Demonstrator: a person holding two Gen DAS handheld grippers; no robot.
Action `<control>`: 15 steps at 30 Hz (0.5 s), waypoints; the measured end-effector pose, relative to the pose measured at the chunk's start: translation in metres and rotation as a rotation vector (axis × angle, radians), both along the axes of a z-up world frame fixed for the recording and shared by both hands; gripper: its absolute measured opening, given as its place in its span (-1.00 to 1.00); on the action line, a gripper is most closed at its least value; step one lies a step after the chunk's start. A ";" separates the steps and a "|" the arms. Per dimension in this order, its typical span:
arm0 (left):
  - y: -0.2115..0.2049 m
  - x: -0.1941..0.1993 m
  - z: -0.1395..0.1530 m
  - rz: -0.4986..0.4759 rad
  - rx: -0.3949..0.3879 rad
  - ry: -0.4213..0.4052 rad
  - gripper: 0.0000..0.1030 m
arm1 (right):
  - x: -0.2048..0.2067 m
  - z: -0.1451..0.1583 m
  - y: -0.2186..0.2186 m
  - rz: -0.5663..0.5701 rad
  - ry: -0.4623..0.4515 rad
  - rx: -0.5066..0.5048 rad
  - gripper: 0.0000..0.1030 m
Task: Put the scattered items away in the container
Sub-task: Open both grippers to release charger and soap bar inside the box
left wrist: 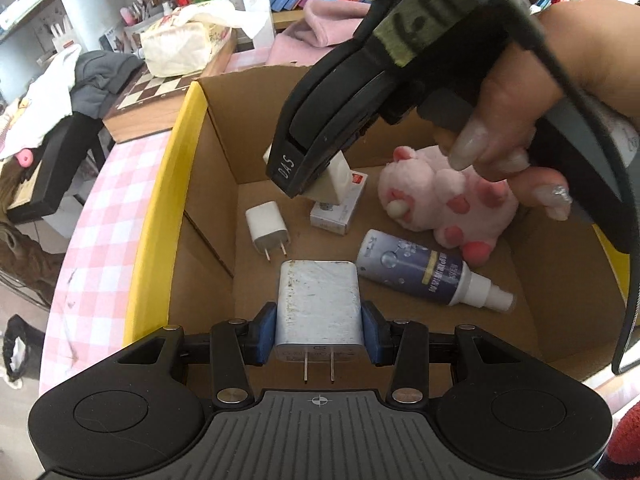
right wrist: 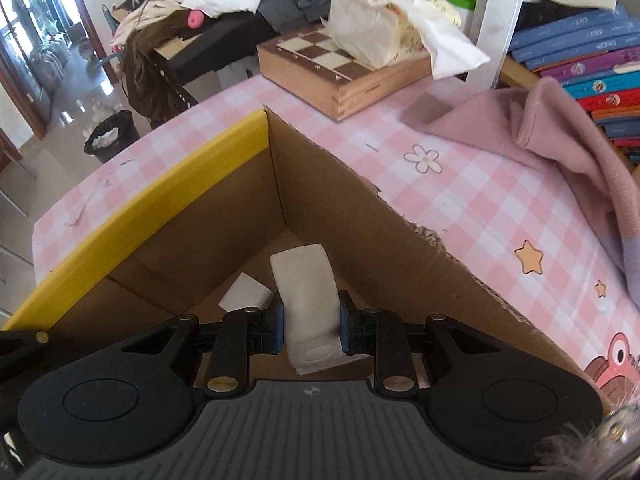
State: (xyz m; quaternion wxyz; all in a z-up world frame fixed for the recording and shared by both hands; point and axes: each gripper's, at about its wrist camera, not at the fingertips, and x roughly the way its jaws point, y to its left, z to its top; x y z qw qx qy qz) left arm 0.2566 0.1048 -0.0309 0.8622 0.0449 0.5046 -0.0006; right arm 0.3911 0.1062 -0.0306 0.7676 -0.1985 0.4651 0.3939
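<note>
Over the open brown cardboard box [left wrist: 560, 280] with its yellow-taped edge, on the pink checked table [right wrist: 460, 184], the left gripper [left wrist: 319, 334] has its jaws closed on a scuffed white rectangular charger [left wrist: 319, 312], prongs toward the camera. On the box floor lie a small white plug adapter [left wrist: 266, 224], a small white carton [left wrist: 340, 208], a dark-labelled spray bottle [left wrist: 424, 272] and a pink plush toy [left wrist: 444, 200]. The right gripper [right wrist: 311, 326] grips a cream oblong block [right wrist: 306, 292] above the box corner.
</note>
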 end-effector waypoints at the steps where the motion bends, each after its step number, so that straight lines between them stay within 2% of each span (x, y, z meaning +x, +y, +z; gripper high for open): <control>1: 0.000 0.000 0.000 0.004 -0.004 -0.002 -0.18 | 0.002 -0.002 0.001 -0.004 0.006 -0.002 -0.55; 6: 0.000 0.002 0.000 0.016 -0.008 -0.011 -0.18 | 0.008 -0.010 0.004 -0.020 0.023 -0.004 -0.53; 9: 0.000 0.001 0.004 0.022 -0.002 -0.046 -0.13 | 0.008 -0.010 0.004 -0.022 0.019 0.008 -0.48; 11: -0.001 0.000 0.008 0.032 0.004 -0.072 -0.13 | 0.007 -0.007 0.002 -0.033 0.012 0.034 -0.23; 12: -0.002 -0.001 0.011 0.036 0.012 -0.088 -0.12 | 0.007 -0.004 0.000 -0.039 0.015 0.053 -0.20; 14: -0.004 -0.005 0.017 0.034 0.029 -0.119 -0.05 | 0.004 0.003 -0.004 -0.046 0.007 0.080 0.02; 15: -0.006 -0.008 0.021 0.029 0.036 -0.137 -0.04 | 0.001 0.008 -0.006 -0.046 -0.008 0.088 0.04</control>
